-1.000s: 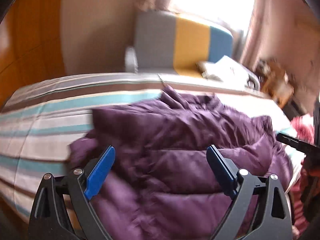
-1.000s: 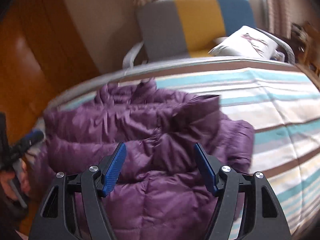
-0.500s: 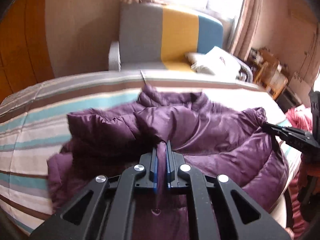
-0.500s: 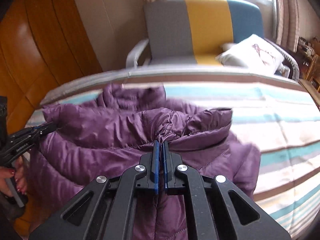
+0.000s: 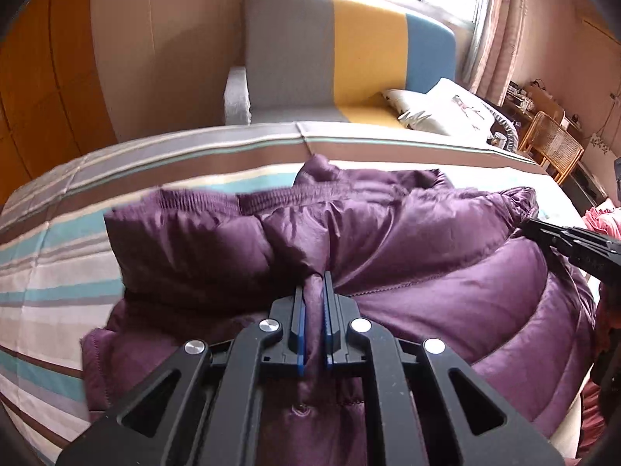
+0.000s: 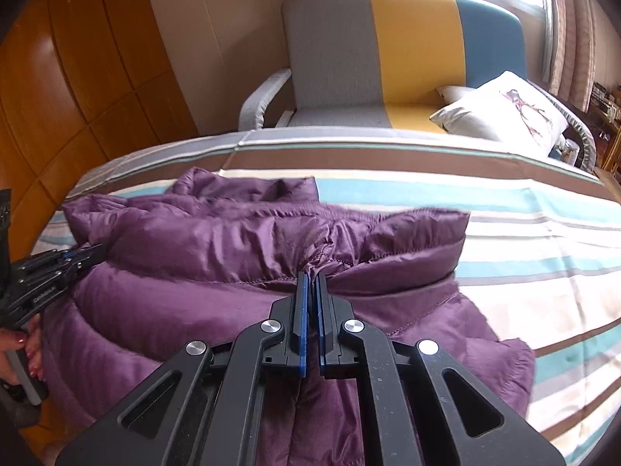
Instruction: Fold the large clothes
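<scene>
Tilting downward, left claw (image 5: pixel 314 276) and right claw (image 6: pixel 311 277) each clamp the purple jacket (image 5: pixel 427 264).

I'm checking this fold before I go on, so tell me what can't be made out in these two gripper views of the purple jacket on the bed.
- Left wrist view: the purple jacket's near hem is hidden by the left gripper.
- Right wrist view: the hem is likewise hidden by the right gripper; the hand is cut off by the left edge.
- Both views: the jacket's underside is hidden against the striped bed cover.
- Left wrist view: the jacket's left end is blurred.
</scene>
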The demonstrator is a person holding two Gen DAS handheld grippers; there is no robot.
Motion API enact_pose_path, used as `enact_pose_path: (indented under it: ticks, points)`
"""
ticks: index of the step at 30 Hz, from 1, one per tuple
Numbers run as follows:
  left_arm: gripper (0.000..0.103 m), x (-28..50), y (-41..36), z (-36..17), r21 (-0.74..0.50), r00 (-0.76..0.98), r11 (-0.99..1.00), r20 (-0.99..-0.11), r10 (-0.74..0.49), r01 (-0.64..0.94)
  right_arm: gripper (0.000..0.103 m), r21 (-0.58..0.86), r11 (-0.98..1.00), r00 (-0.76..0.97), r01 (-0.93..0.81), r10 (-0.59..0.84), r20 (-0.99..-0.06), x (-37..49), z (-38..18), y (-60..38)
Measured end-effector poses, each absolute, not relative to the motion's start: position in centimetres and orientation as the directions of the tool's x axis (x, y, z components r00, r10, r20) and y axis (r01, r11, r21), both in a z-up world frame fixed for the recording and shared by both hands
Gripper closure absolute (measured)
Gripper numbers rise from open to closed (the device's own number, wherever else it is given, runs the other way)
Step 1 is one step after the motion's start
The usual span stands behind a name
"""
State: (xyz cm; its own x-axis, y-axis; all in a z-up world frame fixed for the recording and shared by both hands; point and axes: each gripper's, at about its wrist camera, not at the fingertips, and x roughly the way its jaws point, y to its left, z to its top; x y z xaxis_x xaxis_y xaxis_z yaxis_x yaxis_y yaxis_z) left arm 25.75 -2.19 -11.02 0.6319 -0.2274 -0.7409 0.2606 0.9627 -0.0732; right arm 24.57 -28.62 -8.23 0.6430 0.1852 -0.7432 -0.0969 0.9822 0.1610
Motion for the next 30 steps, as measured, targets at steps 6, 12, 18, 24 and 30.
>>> enact_pose_path:
  ticks: [6, 12, 18, 24, 30]
  points:
    - [0.089, 26.1, -1.2, -13.9, -0.136, 0.638, 0.966, -0.729, -0.248, 0.22, 0.099, 0.19, 0.981, 0.644, -0.043, 0.173, -0.745, 25.4, -11.7, -29.2]
    - [0.088, 26.2, -1.3, -15.4, -0.146, 0.664, 0.969, -0.707, -0.244, 0.201, 0.099, 0.151, 0.988, 0.646, -0.03, 0.134, -0.751, 25.7, -13.1, -28.4]
    - [0.068, 25.7, -1.6, -14.4, -0.109, 0.67, 0.979, -0.716, -0.199, 0.175, 0.099, 0.148, 0.989, 0.652, -0.03, 0.132, -0.746, 25.2, -13.1, -28.3]
    - [0.036, 25.3, -1.2, -11.0, -0.09, 0.709, 0.983, -0.682, -0.178, 0.16, 0.098, 0.143, 0.989, 0.656, -0.037, 0.132, -0.743, 25.0, -12.2, -28.4]
    - [0.026, 27.5, 0.2, -10.4, -0.037, 0.721, 0.996, -0.688, -0.086, 0.084, 0.098, 0.142, 0.989, 0.688, -0.043, 0.133, -0.713, 24.1, -9.7, -28.7]
